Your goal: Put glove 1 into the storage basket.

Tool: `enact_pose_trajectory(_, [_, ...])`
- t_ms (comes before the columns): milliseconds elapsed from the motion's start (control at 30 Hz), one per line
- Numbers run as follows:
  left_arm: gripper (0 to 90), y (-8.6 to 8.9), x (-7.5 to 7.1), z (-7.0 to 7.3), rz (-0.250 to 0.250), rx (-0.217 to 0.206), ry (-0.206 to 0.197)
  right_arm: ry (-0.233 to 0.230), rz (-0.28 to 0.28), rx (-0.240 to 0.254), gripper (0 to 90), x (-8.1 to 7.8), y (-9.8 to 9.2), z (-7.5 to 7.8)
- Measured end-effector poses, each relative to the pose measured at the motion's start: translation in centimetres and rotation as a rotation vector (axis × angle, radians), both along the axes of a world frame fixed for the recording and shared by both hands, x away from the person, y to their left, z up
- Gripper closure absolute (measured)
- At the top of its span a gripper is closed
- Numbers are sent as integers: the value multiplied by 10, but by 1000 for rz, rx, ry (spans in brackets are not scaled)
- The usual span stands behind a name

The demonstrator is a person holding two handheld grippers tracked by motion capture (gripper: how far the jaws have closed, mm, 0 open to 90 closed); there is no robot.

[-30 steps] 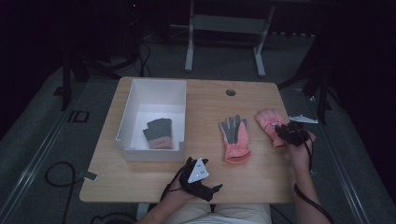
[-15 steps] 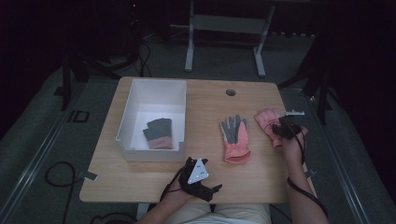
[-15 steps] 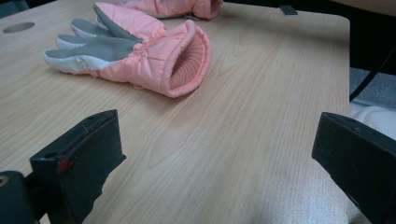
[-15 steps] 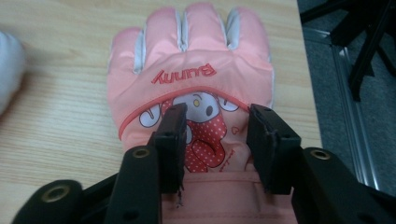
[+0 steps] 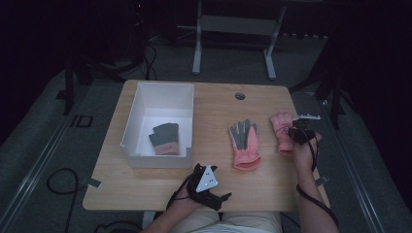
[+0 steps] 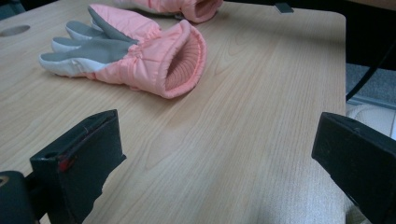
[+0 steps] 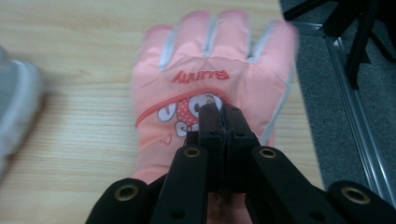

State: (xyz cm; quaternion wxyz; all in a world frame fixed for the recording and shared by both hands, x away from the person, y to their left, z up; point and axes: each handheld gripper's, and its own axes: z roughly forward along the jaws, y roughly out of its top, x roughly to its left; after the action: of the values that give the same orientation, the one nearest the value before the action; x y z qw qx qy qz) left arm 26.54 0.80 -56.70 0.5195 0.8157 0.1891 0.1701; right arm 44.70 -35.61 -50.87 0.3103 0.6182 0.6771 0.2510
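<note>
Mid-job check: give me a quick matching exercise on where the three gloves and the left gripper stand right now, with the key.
Things:
1. pink glove with cartoon print
2. pink glove with grey palm
3. dark grey glove
4. left gripper

States:
A. lies inside the white bin
B. open, above bare table
C. pinched by the shut right gripper
D. lies untouched at mid-table, palm up

Pairs: 1-C, 2-D, 3-A, 4-B
</note>
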Motion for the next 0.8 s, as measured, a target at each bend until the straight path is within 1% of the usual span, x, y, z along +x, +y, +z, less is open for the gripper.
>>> enact_pose_trajectory(33, [14,1,0,0,3,-2,0,-21,-11,8,885,-5,1,5])
enact_pose_trajectory(100, [14,1,0,0,6,-2,4,-37,-22,34,886,-17,2,14])
enact_pose_trajectory(200, [14,3,-1,1,6,-10,-6,-54,-7,43,886,-33,9,24])
enact_pose_trajectory(267, [14,3,-1,1,7,-7,-3,-53,0,56,886,-44,13,26])
enact_pose_trajectory(300, [14,3,-1,1,7,-7,-3,-57,0,54,886,-49,16,26])
enact_pose_trajectory(367, [14,3,-2,2,7,-12,-3,-44,5,43,886,-58,21,24])
enact_pose_trajectory(400, [14,3,-2,2,7,-13,-3,-46,8,53,886,-62,23,22])
enact_pose_trajectory(467, [14,2,-2,1,7,-7,-3,-32,17,50,886,-65,27,19])
enact_pose_trajectory(500, [14,2,-2,1,6,-8,-4,-35,14,48,886,-66,28,17])
enact_pose_trajectory(533, [14,2,-2,2,6,-7,-5,-29,8,48,886,-65,29,15])
enact_pose_trajectory(633, [14,2,-3,1,6,-8,-4,-26,-9,50,886,-60,27,10])
enact_pose_trajectory(800, [14,2,-2,0,-1,-7,2,17,-35,75,885,-51,21,-7])
